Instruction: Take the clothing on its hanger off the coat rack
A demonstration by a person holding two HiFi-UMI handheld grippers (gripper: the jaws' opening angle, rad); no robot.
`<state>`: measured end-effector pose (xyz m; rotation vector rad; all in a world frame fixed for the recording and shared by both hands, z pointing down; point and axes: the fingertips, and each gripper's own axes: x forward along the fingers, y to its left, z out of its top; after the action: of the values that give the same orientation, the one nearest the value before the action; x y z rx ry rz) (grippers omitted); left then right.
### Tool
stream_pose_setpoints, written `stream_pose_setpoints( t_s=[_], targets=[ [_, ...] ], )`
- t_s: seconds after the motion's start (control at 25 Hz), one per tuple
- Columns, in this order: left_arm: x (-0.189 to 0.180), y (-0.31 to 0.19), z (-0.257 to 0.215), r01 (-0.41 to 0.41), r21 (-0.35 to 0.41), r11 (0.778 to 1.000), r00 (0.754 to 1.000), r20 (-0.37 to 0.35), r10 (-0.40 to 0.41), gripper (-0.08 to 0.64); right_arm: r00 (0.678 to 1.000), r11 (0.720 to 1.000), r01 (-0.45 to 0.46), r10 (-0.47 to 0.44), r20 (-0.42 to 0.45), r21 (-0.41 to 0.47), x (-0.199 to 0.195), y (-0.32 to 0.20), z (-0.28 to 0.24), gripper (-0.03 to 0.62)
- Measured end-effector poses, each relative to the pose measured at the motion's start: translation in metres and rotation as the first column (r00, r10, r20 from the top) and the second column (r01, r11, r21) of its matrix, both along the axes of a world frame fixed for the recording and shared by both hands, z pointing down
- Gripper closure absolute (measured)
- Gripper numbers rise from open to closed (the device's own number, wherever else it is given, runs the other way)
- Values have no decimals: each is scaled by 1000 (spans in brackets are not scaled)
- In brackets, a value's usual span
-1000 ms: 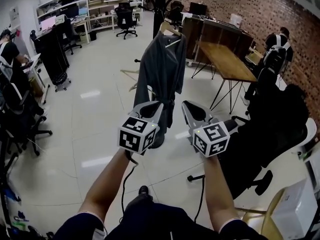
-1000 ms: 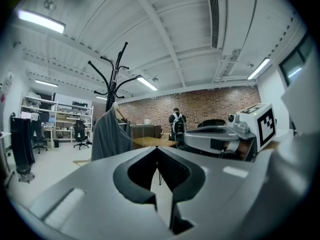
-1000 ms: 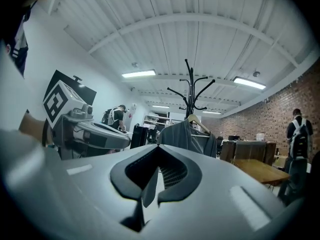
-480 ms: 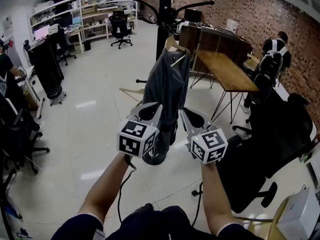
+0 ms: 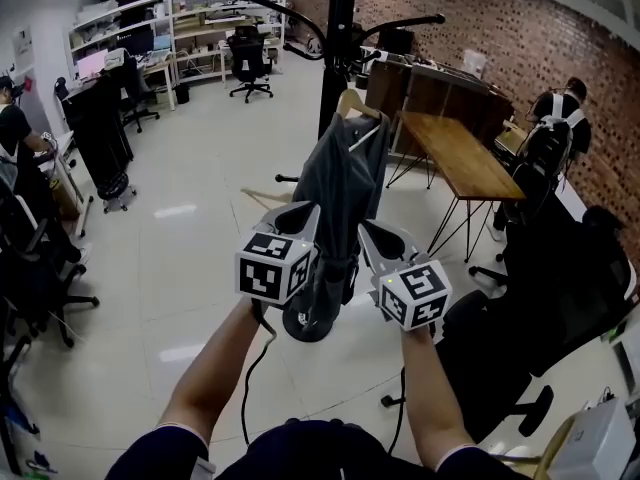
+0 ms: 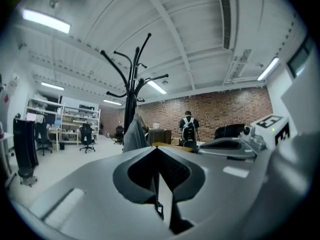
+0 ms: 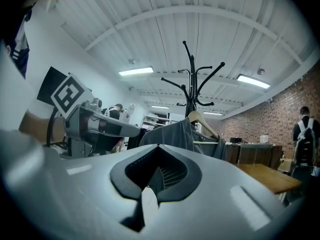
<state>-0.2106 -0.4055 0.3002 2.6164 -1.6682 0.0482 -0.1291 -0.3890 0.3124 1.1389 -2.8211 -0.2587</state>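
A glossy pale tiled floor (image 5: 170, 268) spreads through an open office backed by a rough red brick wall (image 5: 520, 38). A limp grey cloth garment (image 5: 345, 178) hangs on a curved pale wooden hanger (image 5: 352, 100) from the black metal coat rack (image 5: 338, 38), just ahead of the grey plastic left tongs (image 6: 158, 147) and right tongs (image 7: 158, 146), each pressed together and empty.

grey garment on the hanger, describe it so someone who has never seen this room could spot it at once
Find the tall black coat rack in the open middle of the room, just left of the wooden table that runs along the brick wall. A light wooden hanger hangs from it and carries a long dark grey garment. It is the only clothing on the rack.
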Motion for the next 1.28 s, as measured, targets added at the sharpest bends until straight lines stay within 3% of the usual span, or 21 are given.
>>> stream_pose_setpoints(
  t_s=[0.12, 0.24, 0.4, 0.52, 0.76, 1.08, 1.2, 1.28],
  targets=[
    [-8, -21, -14, 26, -36, 999, 999, -28, -27, 520, 1000, 1000, 8, -8, 11, 1, 1, -4, -5, 591],
    [-15, -46, -30, 65, -21, 998, 998, 19, -65, 448, 1000, 1000, 11, -11, 18, -2, 3, -9, -5, 591],
    [-22, -80, -47, 93, 7, 996, 991, 91, -93, 405, 1000, 1000, 6, -6, 23, -9, 8, -14, 2, 591],
    [-20, -109, -55, 60, -37, 998, 995, 81, -57, 352, 1000, 1000, -7, 8, 23, -9, 15, -16, 2, 591],
    [-12, -155, -50, 72, -149, 986, 978, 204, -40, 304, 999, 999, -44, 45, 29, -4, 37, -23, -2, 591],
    [-1, -180, -23, 83, -240, 967, 956, 294, -10, 328, 995, 996, -93, 93, 37, -11, 68, -27, 1, 591],
    [-1, -186, -15, 101, -255, 962, 954, 298, -21, 453, 994, 994, -105, 106, 41, -21, 76, -29, 4, 591],
    [-4, -188, -15, 112, -260, 959, 960, 279, -37, 486, 993, 993, -111, 112, 43, -25, 80, -28, 5, 591]
  ],
)
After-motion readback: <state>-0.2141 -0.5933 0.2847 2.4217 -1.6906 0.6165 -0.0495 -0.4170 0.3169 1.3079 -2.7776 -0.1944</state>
